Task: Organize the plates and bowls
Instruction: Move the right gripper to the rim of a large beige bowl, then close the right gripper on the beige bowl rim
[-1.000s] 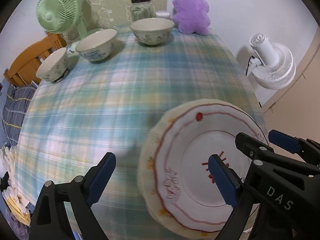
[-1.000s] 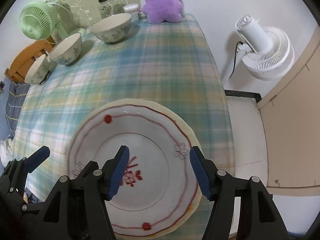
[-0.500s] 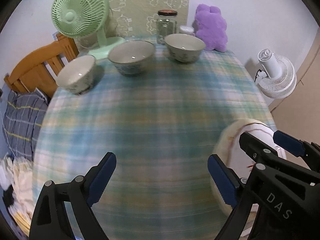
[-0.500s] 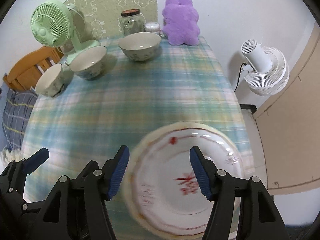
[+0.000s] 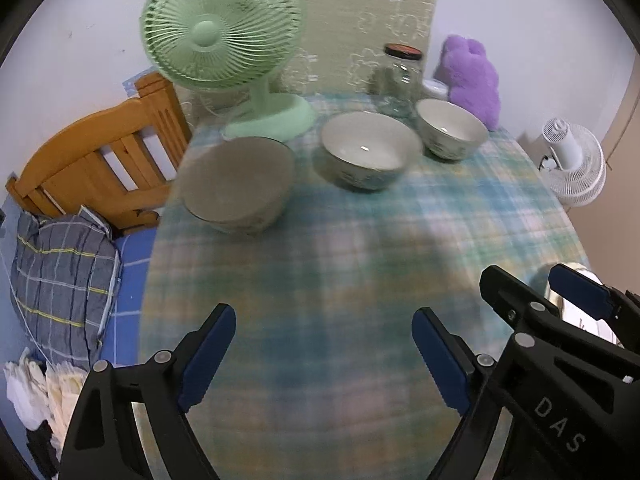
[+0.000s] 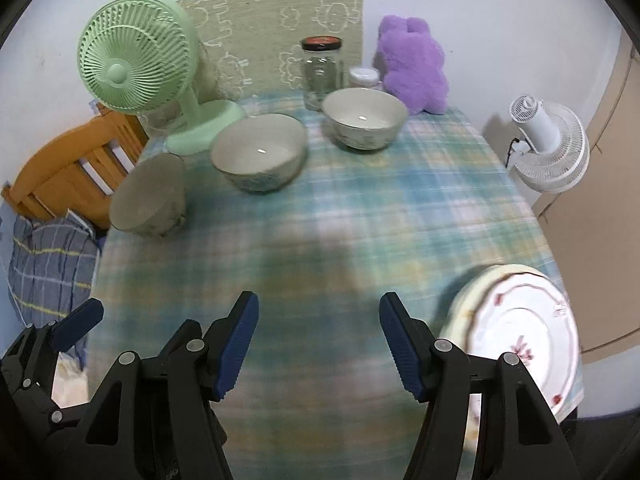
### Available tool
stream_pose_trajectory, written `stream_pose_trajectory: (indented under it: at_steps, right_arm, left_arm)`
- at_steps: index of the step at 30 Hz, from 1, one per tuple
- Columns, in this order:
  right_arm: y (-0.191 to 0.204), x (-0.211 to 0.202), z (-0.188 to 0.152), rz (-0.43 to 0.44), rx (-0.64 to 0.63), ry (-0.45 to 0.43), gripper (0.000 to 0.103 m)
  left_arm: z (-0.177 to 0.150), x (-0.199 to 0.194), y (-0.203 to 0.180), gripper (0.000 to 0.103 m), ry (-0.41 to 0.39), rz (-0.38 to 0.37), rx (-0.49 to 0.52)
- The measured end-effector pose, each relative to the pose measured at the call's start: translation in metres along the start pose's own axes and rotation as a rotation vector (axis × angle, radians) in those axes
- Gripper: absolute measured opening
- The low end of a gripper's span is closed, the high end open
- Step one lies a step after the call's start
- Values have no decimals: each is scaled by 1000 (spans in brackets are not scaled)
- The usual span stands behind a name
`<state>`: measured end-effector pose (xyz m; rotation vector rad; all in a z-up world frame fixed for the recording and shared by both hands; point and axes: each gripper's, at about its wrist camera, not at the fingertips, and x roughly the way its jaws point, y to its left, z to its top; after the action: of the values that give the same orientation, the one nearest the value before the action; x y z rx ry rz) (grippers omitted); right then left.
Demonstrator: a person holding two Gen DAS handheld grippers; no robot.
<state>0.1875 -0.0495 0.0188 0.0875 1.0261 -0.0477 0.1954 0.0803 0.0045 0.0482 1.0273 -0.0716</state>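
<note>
Bowls: three [image 6: 258, 158] [image 6: 365, 119] [image 6: 149, 196] along the table's [image 6: 360, 216] far edge, left one tilted.
Plates: stack [image 6: 516, 332] at near right corner.
Clutter: green fan [image 6: 136, 68], jar [image 6: 321, 70], purple plush [image 6: 414, 66] at far edge.
Left gripper [image 5: 322, 354]: jaws apart, empty.
Right gripper [image 6: 318, 344]: jaws apart, empty.

Counted on the checked surface [image 6: 360, 216]: three bowls — one [image 6: 150, 196] centre left, one [image 6: 258, 158] upper centre, one [image 6: 365, 118] right of it. One stack of plates [image 6: 516, 328] lower right. Two fans: green [image 6: 132, 56], white [image 6: 552, 156]. One tall jar [image 6: 321, 72], one plush toy [image 6: 414, 64].
</note>
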Motion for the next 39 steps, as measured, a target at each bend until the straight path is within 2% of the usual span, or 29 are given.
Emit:
stream_pose_trajectory:
  at_steps: [3,8,12,14,25,28,36,37,38,39]
  right_arm:
    - [25,3,10,-1,12,-20,66]
    - [67,14,35,10,0,-57,66]
    - [94,28,53,24,-16,-69,66]
    - [105,37,60,21,-30,-70,66]
    - [139,90,89,63,-32,-51,66]
    - [144,106,97,64,-29,-48,66]
    - [148,139,103,75,-10,-14,46]
    - [149,143,104,79,-8,-6,44]
    - [149,146,104,83,-7,3,39]
    - [149,148,104,86,-7,9,35]
  left_arm:
    - [10,6,27,90,-7,-35,-22]
    - [30,16,63,87,-38,-10,-54]
    - [42,33,84,81,-11,-21,-62]
    - [48,42,93,81,-11,-1,-63]
    - [78,86,124,75,-37,61,-69]
    - [84,97,127,69,-39,68,-72]
    - [89,130,126,52,1,70,-56]
    - [90,133,126,47,7,70,-56]
    - [89,135,126,39,14,66,-55]
    - [89,138,126,36,25,55,-53]
